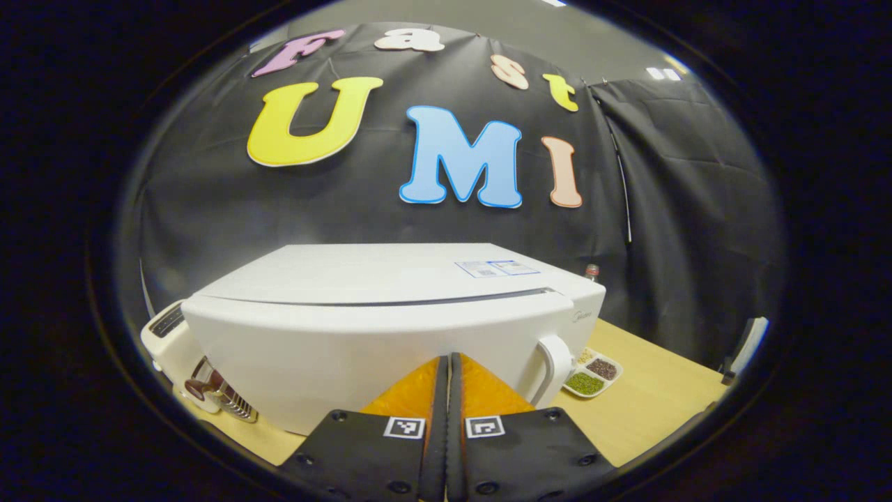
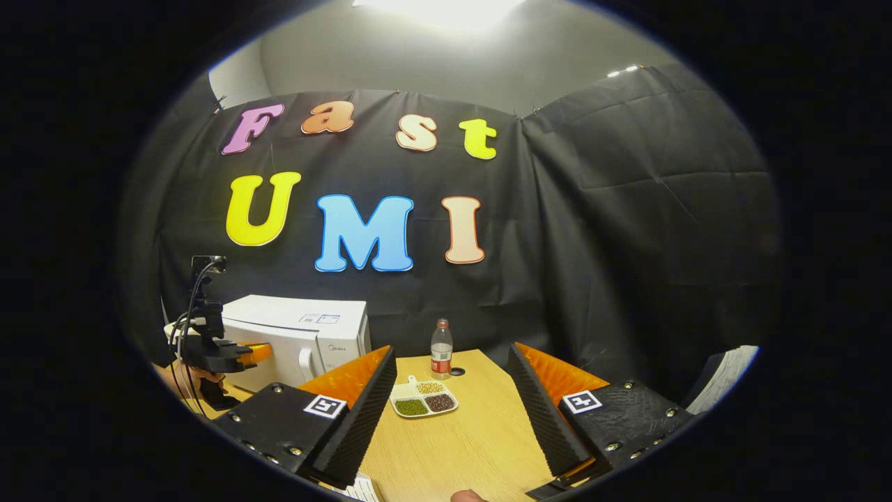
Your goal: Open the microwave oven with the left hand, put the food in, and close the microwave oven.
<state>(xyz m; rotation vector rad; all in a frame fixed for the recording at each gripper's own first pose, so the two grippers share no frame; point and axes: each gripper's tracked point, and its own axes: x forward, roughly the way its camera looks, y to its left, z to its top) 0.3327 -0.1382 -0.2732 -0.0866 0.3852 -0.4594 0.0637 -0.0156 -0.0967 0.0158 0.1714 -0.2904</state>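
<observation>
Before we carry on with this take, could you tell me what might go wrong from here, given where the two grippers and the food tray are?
1. The left gripper is shut and faces the microwave door, left of the handle; it may push the door rather than hook the handle.
2. The food tray sits near the microwave's front corner, so a swinging door might knock it.
3. The bottle stands just behind the tray, so the open right gripper could tip it.

Both views are sharp at the centre and bend strongly toward the rims, where a thin bluish fringe shows. A ceiling light (image 2: 446, 8) glares white at the top of the right gripper view. The microwave oven (image 1: 390, 314) is evenly lit, its top bright, and the table (image 2: 481, 432) shows only soft shadows.
</observation>
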